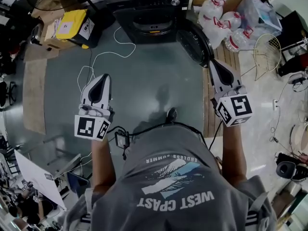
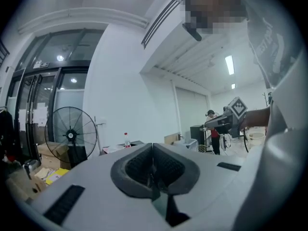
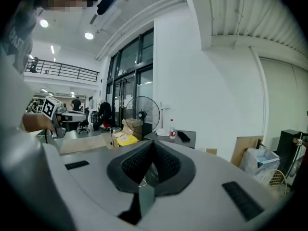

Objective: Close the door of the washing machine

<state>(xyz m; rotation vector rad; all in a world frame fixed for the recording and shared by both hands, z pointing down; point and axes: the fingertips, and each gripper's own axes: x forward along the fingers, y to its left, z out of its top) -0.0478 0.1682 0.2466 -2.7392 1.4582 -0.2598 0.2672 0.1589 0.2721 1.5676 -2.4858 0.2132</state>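
Observation:
The dark washing machine (image 1: 147, 8) stands at the far end of the grey floor. Its round door (image 1: 195, 43) hangs open, swung out to the right. My right gripper (image 1: 215, 64) is shut with nothing in it; its tip sits just below the door's near edge, and I cannot tell whether it touches. In the right gripper view the right gripper (image 3: 153, 146) has its pads pressed together. My left gripper (image 1: 102, 78) hovers over bare floor to the left, well short of the machine. The left gripper (image 2: 153, 148) is also shut and holds nothing.
Cardboard boxes and a yellow package (image 1: 72, 25) lie left of the machine. A white cable (image 1: 103, 57) loops across the floor. Bags of plastic bottles (image 1: 224, 20) and a wire fan guard (image 1: 267, 52) crowd the right. A standing fan (image 3: 142, 114) is nearby.

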